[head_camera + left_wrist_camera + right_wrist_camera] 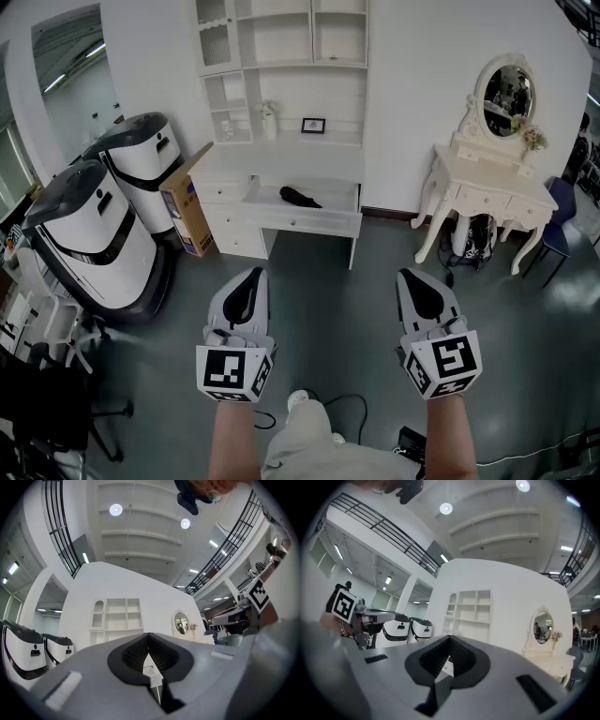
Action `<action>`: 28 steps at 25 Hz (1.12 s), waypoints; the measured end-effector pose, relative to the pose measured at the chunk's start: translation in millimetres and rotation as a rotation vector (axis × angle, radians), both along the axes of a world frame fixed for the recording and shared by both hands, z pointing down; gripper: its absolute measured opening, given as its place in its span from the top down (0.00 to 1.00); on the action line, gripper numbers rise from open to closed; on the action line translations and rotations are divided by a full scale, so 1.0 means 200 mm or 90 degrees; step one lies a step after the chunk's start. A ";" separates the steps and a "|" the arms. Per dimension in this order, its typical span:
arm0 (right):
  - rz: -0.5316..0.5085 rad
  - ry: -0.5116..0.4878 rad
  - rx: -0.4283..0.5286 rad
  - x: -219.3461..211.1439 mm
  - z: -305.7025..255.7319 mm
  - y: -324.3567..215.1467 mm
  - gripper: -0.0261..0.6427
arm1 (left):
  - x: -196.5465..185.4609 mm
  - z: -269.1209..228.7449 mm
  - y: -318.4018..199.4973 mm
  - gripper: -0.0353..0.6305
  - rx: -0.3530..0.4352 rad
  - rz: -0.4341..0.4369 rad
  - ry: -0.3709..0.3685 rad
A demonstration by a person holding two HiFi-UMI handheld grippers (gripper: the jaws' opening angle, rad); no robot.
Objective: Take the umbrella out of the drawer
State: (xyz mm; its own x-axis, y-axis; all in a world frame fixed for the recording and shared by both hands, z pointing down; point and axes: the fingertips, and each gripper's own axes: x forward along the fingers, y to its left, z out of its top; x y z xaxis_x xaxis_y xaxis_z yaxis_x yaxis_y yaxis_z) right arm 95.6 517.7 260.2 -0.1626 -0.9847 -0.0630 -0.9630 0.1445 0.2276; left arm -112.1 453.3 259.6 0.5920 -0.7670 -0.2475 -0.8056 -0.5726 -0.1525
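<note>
A folded black umbrella (300, 197) lies in the open drawer (314, 221) of a white desk (225, 169) against the far wall. Both grippers are held out over the grey floor, well short of the desk and far from the umbrella. My left gripper (251, 277) has its jaws together with nothing between them. My right gripper (413, 279) is likewise shut and empty. In the left gripper view the left gripper (149, 654) points at the desk wall. In the right gripper view the right gripper (449, 660) faces the same wall.
Two large white-and-black machines (89, 234) stand at the left beside a cardboard box (187, 208). A white vanity table with an oval mirror (489, 178) and a blue chair (565, 217) are at the right. Cables (349, 407) lie on the floor near my feet.
</note>
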 end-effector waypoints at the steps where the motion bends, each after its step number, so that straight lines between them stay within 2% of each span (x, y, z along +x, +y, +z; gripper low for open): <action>1: 0.000 -0.001 -0.002 0.01 0.00 0.00 0.95 | 0.00 0.00 0.00 0.93 -0.001 -0.003 -0.001; 8: 0.004 -0.022 -0.012 0.04 0.02 -0.11 0.95 | 0.02 0.02 -0.12 0.93 -0.001 -0.006 -0.016; 14: -0.023 -0.092 -0.018 0.06 0.03 -0.38 0.95 | 0.03 0.06 -0.39 0.93 -0.014 -0.006 -0.022; 21: -0.016 -0.043 -0.053 0.10 0.10 -0.86 0.95 | 0.09 0.10 -0.84 0.93 -0.030 -0.012 -0.024; 28: -0.027 -0.031 -0.070 0.04 0.11 -1.36 0.95 | 0.08 0.09 -1.31 0.93 -0.038 -0.007 -0.022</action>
